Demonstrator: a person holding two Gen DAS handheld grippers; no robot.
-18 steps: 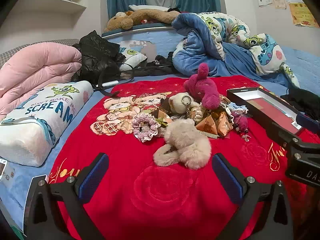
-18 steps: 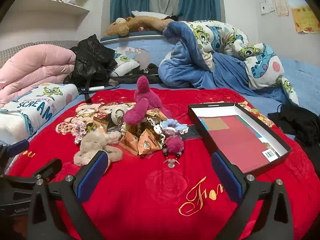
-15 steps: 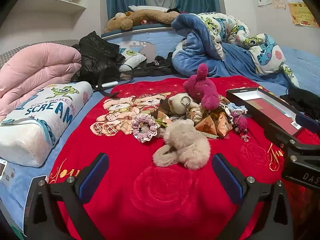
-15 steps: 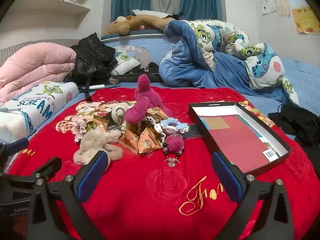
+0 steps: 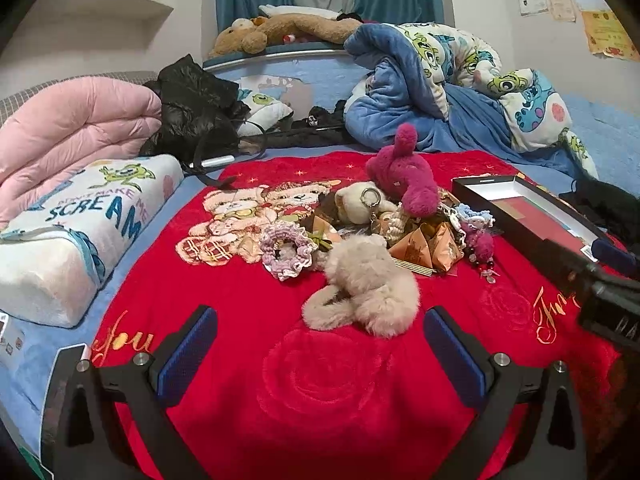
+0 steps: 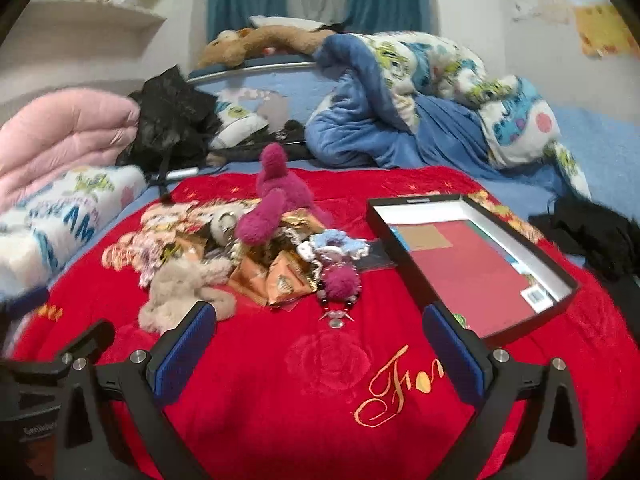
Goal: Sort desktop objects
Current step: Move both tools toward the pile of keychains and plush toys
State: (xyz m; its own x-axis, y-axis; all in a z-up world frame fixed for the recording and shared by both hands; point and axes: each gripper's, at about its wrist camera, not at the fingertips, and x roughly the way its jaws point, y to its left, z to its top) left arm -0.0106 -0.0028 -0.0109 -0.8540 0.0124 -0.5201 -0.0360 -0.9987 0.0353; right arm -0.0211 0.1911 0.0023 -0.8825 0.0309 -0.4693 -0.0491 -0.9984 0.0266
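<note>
Lying nearest the front edge of the red blanket (image 5: 320, 400), the beige plush (image 5: 362, 288) is the pile's outermost item and sits straight ahead of the left gripper (image 5: 320, 354), just beyond the gap between its blue pads. Its body runs roughly left to right, across the line of approach, with a thin loop or tail curling toward the gripper at the near left. Both jaws of the left gripper stand fully apart with nothing between them; only bare blanket lies in the gap.

Behind the plush, toward the blanket's middle, the rest of the pile is heaped in contact: a lilac scrunchie (image 5: 286, 250) to the left, orange packets (image 5: 430, 246) to the right, a cream plush with a key ring (image 5: 358, 204) and a magenta plush (image 5: 404, 178) at the back.

In the right wrist view the beige plush (image 6: 186, 290) lies at the far left, partly behind the left pad, so the right gripper (image 6: 320, 354) is off-line from it. That gripper is likewise spread wide and empty, and faces a magenta pompom charm (image 6: 340, 284). The open black box (image 6: 472, 264) rests near the blanket's right edge, beside the right pad.

By this layout, the left gripper is the better placed for the beige plush, and the right for the box side.
</note>
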